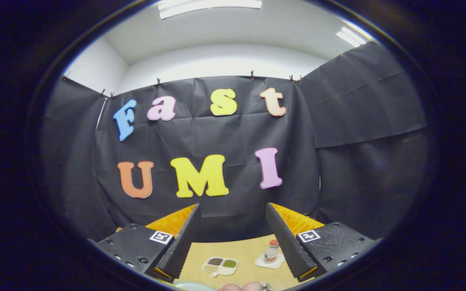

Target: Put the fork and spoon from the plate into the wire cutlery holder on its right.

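Gripper [233, 238] spread wide, grasping nothing (raised above table [245, 248]); plate rim [192, 286] just below.

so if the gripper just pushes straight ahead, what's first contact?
Probably the black cloth wall. The open gripper points level above the table, holding nothing; the divided dish and small bottle sit lower.

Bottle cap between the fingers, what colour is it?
Red, on the small bottle standing on the table, seen in the gripper view between the open gripper fingers.
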A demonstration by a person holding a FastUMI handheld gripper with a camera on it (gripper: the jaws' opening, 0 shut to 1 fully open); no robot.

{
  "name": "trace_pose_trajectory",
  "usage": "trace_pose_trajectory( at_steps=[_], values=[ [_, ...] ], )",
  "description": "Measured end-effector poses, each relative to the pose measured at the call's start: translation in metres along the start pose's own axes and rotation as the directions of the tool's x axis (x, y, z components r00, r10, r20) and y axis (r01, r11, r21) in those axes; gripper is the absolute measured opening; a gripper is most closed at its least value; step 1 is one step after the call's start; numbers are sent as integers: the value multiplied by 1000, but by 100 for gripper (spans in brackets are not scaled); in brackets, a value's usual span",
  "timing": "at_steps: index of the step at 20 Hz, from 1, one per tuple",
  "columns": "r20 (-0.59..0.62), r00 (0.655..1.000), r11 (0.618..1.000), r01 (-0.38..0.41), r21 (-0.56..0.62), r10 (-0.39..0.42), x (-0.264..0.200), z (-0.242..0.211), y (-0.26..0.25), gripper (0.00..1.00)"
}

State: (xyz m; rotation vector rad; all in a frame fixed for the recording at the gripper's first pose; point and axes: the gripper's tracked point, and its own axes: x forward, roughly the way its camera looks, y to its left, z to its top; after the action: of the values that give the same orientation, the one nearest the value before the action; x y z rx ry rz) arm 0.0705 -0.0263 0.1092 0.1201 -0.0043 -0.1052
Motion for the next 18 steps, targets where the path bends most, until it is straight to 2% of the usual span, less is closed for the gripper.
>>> trace_pose_trajectory(
  at_steps=[4, 13, 18],
  values=[
    [57, 998, 1000, 24, -10, -23, -9, 18, 0, 96],
    [103, 993, 997, 64, -32, -60, -16, 35, -1, 96],
    [66, 996, 997, 69, -43, -66, -16, 25, -4, 96]
  ],
)
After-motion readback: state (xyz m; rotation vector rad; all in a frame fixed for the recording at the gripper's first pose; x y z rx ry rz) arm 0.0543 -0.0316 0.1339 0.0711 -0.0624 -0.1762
